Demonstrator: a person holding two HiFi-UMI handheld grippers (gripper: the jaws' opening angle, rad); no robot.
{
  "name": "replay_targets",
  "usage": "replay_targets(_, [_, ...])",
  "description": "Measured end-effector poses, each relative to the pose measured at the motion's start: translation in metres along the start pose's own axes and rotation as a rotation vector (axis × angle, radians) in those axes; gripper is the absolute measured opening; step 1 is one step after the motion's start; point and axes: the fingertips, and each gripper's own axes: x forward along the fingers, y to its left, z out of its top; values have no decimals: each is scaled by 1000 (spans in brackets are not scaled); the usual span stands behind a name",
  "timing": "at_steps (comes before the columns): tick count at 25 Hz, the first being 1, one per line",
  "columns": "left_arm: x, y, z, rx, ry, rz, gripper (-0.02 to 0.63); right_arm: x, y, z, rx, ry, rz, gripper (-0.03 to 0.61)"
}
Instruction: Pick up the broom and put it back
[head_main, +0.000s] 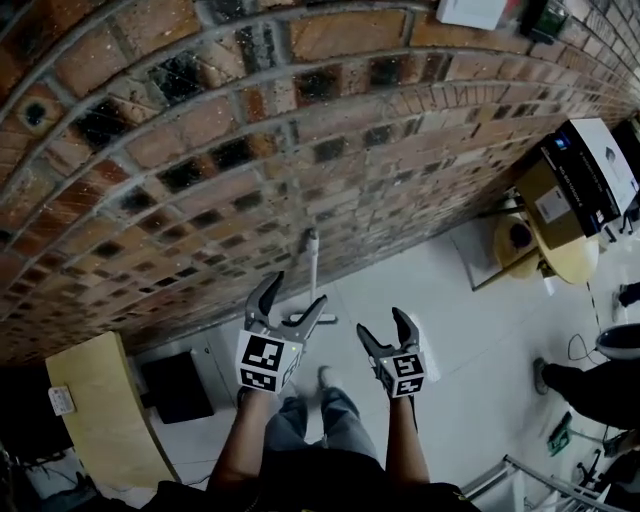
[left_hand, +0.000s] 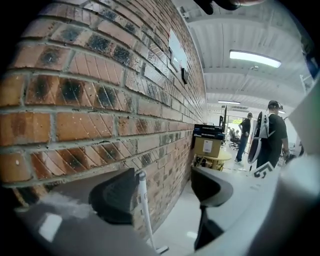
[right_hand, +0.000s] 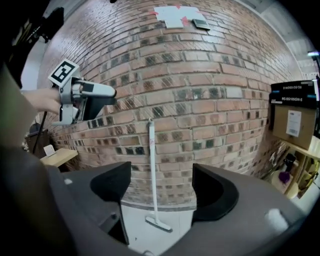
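Note:
A white broom (head_main: 313, 275) leans upright against the brick wall (head_main: 250, 150), its head on the pale floor. In the right gripper view the broom (right_hand: 152, 170) stands straight ahead, seen between the jaws but well beyond them. The left gripper view shows the broom (left_hand: 145, 210) just past the left jaw, close to the wall. My left gripper (head_main: 293, 305) is open and nearest the broom, not touching it. My right gripper (head_main: 388, 333) is open and empty, a little to the right. The left gripper (right_hand: 85, 100) also shows at the left of the right gripper view.
A wooden table (head_main: 95, 410) and a dark box (head_main: 178, 385) stand at the left by the wall. A round table (head_main: 560, 235) with boxes stands at the right. A person (left_hand: 272, 137) stands further along the room. Papers (right_hand: 175, 15) are taped high on the wall.

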Motion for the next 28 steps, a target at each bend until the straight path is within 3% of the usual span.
replay_targets(7, [-22, 38, -19, -42, 26, 75, 356, 118, 26, -19, 11, 80, 96, 373])
replay_targets(16, [-72, 85, -42, -98, 56, 213, 356, 234, 43, 4, 37, 114, 168, 323])
replay_targets(20, [-93, 100, -48, -127, 50, 260, 356, 255, 42, 10, -5, 125, 133, 263])
replay_targets(22, [-102, 105, -49, -143, 41, 276, 356, 254, 40, 12, -40, 134, 92, 101])
replay_targets(28, [-121, 112, -42, -147, 7, 294, 356, 217, 56, 2, -117, 179, 81, 94])
